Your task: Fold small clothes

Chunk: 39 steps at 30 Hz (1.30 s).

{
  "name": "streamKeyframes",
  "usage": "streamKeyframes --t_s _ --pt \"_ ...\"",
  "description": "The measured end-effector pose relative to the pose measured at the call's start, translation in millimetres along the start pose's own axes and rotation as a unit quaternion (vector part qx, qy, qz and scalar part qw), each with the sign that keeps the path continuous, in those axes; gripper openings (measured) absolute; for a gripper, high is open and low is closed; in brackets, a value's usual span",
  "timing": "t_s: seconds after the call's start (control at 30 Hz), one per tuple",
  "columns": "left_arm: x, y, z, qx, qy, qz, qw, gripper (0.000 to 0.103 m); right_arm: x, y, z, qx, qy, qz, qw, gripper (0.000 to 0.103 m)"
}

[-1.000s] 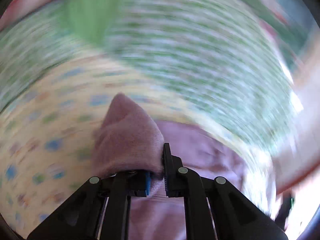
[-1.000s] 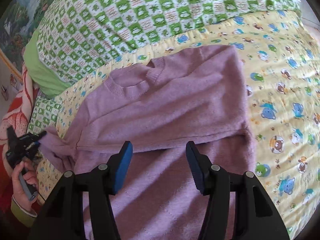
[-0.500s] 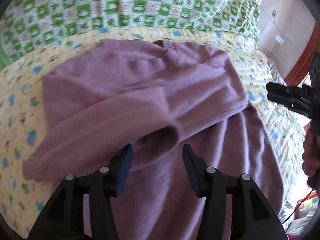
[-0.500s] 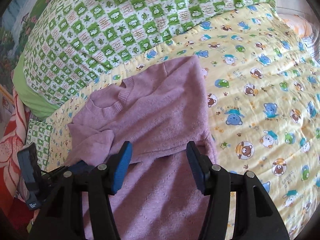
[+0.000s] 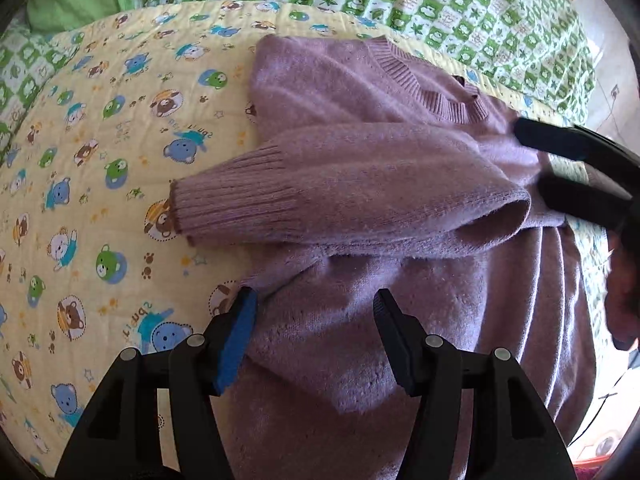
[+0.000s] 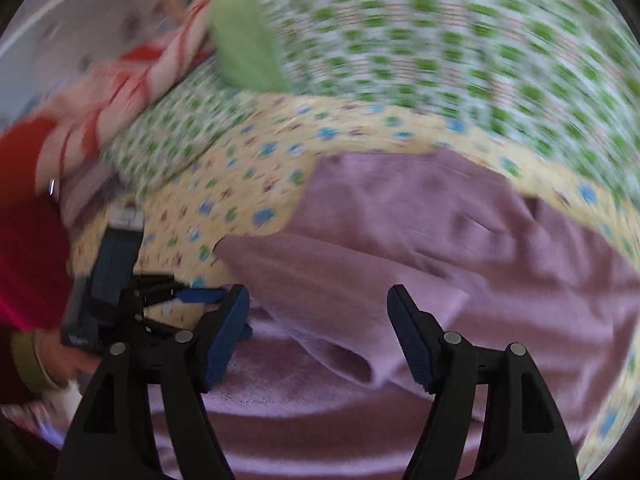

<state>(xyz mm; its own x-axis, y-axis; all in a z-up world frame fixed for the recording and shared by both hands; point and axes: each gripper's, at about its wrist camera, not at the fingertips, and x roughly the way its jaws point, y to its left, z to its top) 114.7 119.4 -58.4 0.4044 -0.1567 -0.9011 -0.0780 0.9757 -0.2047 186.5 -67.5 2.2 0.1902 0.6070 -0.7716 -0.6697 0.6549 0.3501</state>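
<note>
2 wrist views, close above bed; both share purple sweater (image 5: 400, 184) (image 6: 440, 240); right blurred.

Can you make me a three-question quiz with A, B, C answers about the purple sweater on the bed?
1. Where does the ribbed cuff of the folded sleeve lie?
A. inside the collar
B. on the yellow bear-print quilt
C. on the floor

2. What colour are the checks on the blanket behind?
A. green
B. red
C. black

3. How do the left gripper's jaws stand?
A. shut on the sleeve
B. open, holding nothing
C. shut on the quilt

Answers:
1 B: the purple knitted sweater has its cuff reaching onto the yellow bear-print quilt.
2 A: the checked blanket shows green squares.
3 B: the left gripper has a wide gap.
</note>
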Motion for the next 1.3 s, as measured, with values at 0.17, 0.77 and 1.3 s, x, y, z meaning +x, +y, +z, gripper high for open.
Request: streamKeyframes --t_s 0.17,0.77,1.3 --pt "-4 10 -4 -0.025 -0.003 -0.01 0.9996 0.058 60 48 -1 -0.173 0.057 -0.02 0.983 0.073" --pt "15 -45 38 0.077 -0.007 0.047 0.9959 0.064 -57 -188 -98 0.387 -0.085 -0.083 0.914 0.02" --pt "45 -64 40 0.127 -0.002 0.164 0.9783 0.031 -77 -242 -122 0.466 -0.05 -0.225 0.854 0.079"
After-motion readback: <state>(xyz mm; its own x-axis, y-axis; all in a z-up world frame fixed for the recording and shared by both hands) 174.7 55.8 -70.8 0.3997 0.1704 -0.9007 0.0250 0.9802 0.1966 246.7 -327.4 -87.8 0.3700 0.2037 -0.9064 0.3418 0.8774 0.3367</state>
